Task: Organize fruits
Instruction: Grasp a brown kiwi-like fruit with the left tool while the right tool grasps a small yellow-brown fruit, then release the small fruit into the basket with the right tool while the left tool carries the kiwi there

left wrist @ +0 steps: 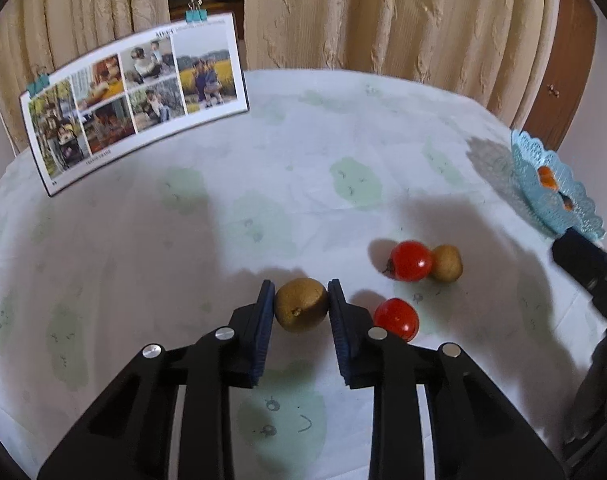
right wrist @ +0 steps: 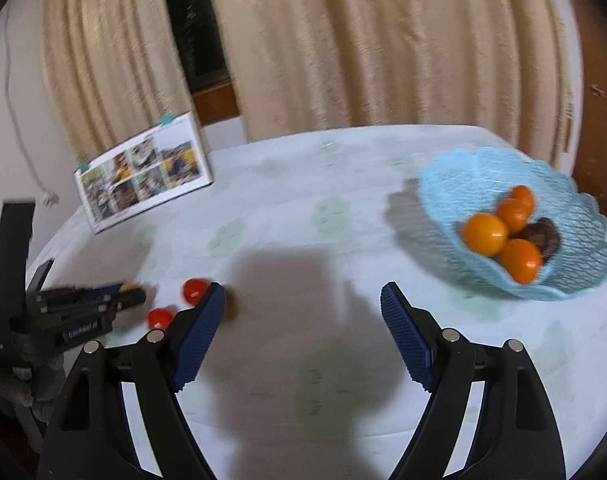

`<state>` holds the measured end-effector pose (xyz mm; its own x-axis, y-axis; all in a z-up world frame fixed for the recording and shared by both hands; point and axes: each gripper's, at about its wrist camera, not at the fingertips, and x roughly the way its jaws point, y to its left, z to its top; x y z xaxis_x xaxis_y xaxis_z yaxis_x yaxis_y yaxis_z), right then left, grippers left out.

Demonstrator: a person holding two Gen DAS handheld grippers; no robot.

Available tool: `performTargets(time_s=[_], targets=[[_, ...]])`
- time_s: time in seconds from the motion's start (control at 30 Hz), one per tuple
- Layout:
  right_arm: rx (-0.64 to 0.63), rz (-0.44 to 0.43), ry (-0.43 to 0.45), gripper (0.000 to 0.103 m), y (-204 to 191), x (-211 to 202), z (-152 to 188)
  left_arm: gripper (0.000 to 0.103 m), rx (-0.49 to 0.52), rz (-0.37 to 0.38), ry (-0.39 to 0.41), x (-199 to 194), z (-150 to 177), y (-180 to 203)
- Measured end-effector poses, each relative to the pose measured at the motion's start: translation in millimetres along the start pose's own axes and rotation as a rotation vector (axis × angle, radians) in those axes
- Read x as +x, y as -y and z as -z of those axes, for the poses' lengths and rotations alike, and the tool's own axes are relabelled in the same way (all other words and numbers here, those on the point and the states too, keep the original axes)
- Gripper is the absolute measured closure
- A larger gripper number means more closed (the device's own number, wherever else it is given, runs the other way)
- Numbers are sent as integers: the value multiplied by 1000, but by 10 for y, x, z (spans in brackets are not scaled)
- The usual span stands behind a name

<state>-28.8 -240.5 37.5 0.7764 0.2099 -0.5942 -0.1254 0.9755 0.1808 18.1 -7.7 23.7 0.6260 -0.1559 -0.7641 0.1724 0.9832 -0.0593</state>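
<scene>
My left gripper (left wrist: pixel 300 294) is shut on a brown kiwi (left wrist: pixel 300 305), its blue pads pressed on both sides, low over the tablecloth. To its right lie a red tomato (left wrist: pixel 396 318), a second tomato (left wrist: pixel 410 261) and another kiwi (left wrist: pixel 446 263) touching it. A light-blue lace basket (right wrist: pixel 515 184) at the right holds three oranges (right wrist: pixel 486 234) and a dark fruit (right wrist: pixel 541 234). My right gripper (right wrist: pixel 303 300) is open and empty above the table's middle. The left gripper (right wrist: pixel 103 300) shows at the left of the right wrist view, beside both tomatoes (right wrist: pixel 194 289).
A photo calendar (left wrist: pixel 135 96) held with clips stands at the table's back left. Beige curtains (left wrist: pixel 383 12) hang behind the round table (left wrist: pixel 303 152). The basket (left wrist: pixel 551 188) sits near the right edge. A wooden chair back (left wrist: pixel 563 80) is at the far right.
</scene>
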Motion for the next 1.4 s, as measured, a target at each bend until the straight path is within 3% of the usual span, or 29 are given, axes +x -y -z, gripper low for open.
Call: performTargets(time_s=[0.17,0.43,0.8,1.1,1.4], targets=[[-78,-35,-69,23,-243,216,-5,75,-11,-1,46,-160,-42,-24],[-140,-78,-172,51,-446,590,-14,75,-25,7,65,-250,-59,-51],[-178,-129,-246,77,-610,812,-6,75,-24,23,65,-267,-46,-45],[-136,-128,-201,77,-530,639,-39,75,-20,22,55,-228,-41,-34],[10,-51,-85,77,17,220,-198,75,-16,23,55,-226,-38,-19]])
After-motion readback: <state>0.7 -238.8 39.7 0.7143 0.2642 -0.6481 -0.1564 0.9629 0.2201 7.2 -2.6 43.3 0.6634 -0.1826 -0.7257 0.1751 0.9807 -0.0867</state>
